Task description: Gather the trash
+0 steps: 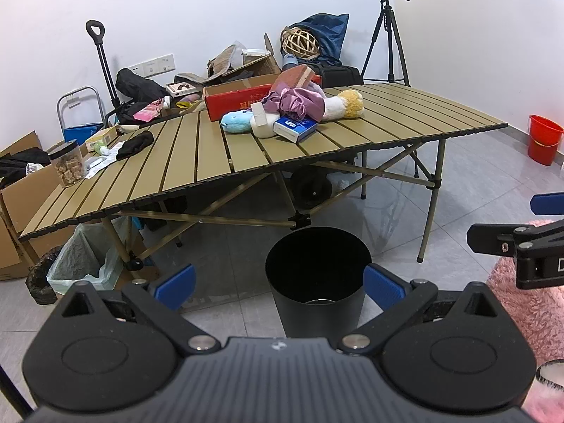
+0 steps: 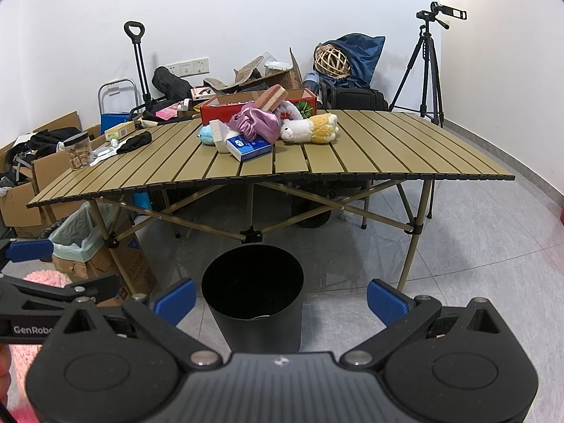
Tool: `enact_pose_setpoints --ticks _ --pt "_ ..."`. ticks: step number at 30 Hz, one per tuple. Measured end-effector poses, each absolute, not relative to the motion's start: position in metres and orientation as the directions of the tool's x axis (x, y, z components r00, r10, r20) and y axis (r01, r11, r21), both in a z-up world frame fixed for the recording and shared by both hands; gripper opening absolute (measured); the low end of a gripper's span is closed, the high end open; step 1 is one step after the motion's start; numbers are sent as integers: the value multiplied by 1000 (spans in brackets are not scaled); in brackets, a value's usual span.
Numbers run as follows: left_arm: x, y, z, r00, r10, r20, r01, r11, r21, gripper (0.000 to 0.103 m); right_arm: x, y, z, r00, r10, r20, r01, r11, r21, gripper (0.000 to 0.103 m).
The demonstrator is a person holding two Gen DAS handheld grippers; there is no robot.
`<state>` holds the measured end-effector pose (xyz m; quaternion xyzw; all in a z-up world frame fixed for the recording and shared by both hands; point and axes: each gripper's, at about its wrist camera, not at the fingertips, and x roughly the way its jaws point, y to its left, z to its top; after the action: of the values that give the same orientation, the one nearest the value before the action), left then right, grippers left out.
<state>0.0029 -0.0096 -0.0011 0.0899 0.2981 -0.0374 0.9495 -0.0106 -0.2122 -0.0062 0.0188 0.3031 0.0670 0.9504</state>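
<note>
Both tongs, left gripper [image 1: 278,283] and right gripper [image 2: 280,298], gaped empty above the upright black bin [image 2: 253,294], mouth upward; beyond stood the cluttered slatted table [image 2: 387,155].

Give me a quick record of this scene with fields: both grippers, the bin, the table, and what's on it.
left gripper: open, empty, above the floor
right gripper: open, empty
bin: black, round, on the floor in front of the table; contents unclear
table: slatted folding table
pile on table: blue box, purple cloth, plush toy
left end of table: clear jar, black cloth
</note>
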Motion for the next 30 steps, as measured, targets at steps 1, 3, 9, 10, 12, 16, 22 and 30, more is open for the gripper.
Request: enact_pose_setpoints --ticks 1,3,9,10,12,16,22,30 --pt "3 -9 -1 820 -17 -572 125 981 149 103 -10 -212 -7 807 139 -574 -116 990 76 103" --pt "3 -11 -1 821 -17 -571 123 981 149 103 -9 -212 -7 808 138 -573 -116 990 75 103" --pt "5 -15 -2 825 -19 -565 124 981 148 103 -10 -210 -3 805 141 -576 -121 990 73 103" --pt "6 -13 -3 826 -22 -563 124 982 144 103 -7 -210 -4 805 141 -577 -121 990 73 103" --pt "7 -9 -1 829 -27 -558 124 983 137 103 -4 -208 -8 804 143 -578 -123 990 74 103" --pt "12 -7 0 836 -27 -549 122 983 137 103 0 -210 -8 806 144 -575 -122 990 77 103" --pt "23 -5 3 841 -26 -540 113 985 130 103 11 -211 -7 806 148 -573 -124 989 80 103" --pt "44 1 6 844 -24 -535 93 991 101 103 39 -212 -6 805 153 -573 -122 988 94 103"
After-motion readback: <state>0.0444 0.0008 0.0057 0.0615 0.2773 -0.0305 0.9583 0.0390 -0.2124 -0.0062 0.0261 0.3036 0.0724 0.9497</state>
